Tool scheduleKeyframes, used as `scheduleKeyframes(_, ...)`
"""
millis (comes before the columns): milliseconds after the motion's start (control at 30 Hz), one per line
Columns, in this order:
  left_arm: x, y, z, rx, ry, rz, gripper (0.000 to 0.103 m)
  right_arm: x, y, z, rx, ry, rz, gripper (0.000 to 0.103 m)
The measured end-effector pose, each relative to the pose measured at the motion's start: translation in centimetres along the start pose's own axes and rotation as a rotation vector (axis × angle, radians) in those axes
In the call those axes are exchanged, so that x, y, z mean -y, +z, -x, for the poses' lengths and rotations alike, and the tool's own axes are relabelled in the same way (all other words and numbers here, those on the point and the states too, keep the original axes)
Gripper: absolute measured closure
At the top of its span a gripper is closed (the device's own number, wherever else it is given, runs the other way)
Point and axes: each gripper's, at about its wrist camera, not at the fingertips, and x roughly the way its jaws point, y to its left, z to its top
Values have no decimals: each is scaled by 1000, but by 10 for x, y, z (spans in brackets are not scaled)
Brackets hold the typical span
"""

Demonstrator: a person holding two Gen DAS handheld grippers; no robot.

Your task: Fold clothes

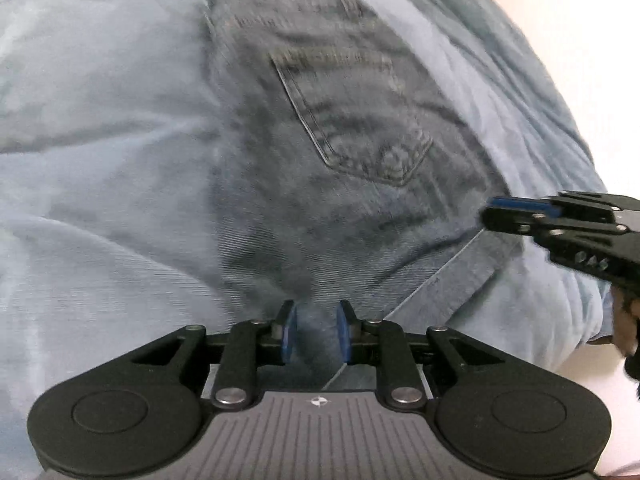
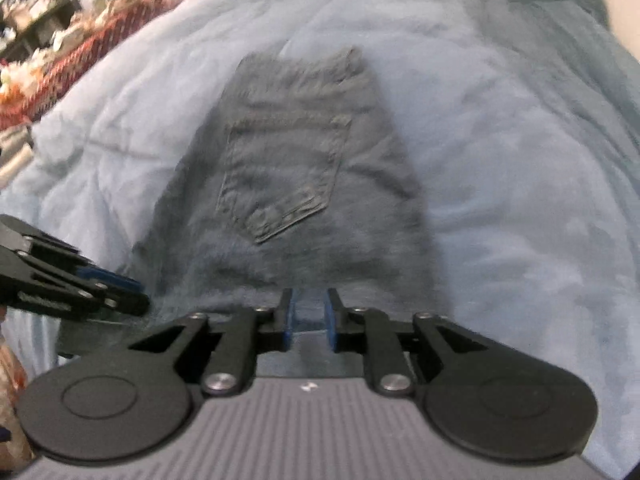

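- The folded jeans [image 1: 320, 160] lie flat on a light blue blanket [image 1: 100, 160] that covers the bed, with the back pocket [image 2: 280, 176] facing up.
- The left hand-held gripper [image 1: 316, 334] hangs over the near edge of the jeans; its jaws stand narrowly apart, and the blue pads [image 1: 289, 336] seem not to press on the denim.
- The right hand-held gripper [image 2: 311, 320] hangs beside it over the same edge, jaws also narrowly apart and gripping nothing.
- A patterned red cloth [image 2: 80, 52] lies beyond the blanket.

jeans [image 2: 288, 184] blurred; their near edge hidden behind right gripper [image 2: 311, 316]
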Motion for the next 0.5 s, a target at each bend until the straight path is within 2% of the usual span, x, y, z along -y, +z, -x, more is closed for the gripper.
scheduleKeyframes(33,-4,-2,8,10,6,5,75,6,-2,7,3,-21,2,77)
scheduleKeyframes(100,-11,-8,15,9,15,22,72,19,-5,19,4,-64,3,68)
scheduleKeyframes(200,-22,-20,11,-19,38,58,72,44,-11,18,-18,-107,-44,66)
scheduleKeyframes(333,-33,-31,3,-39,16,136,68,72,-14,1,-42,-44,-132,66)
scheduleKeyframes(500,-38,-34,-9,-49,-18,180,66,87,-17,-25,-71,44,-174,66)
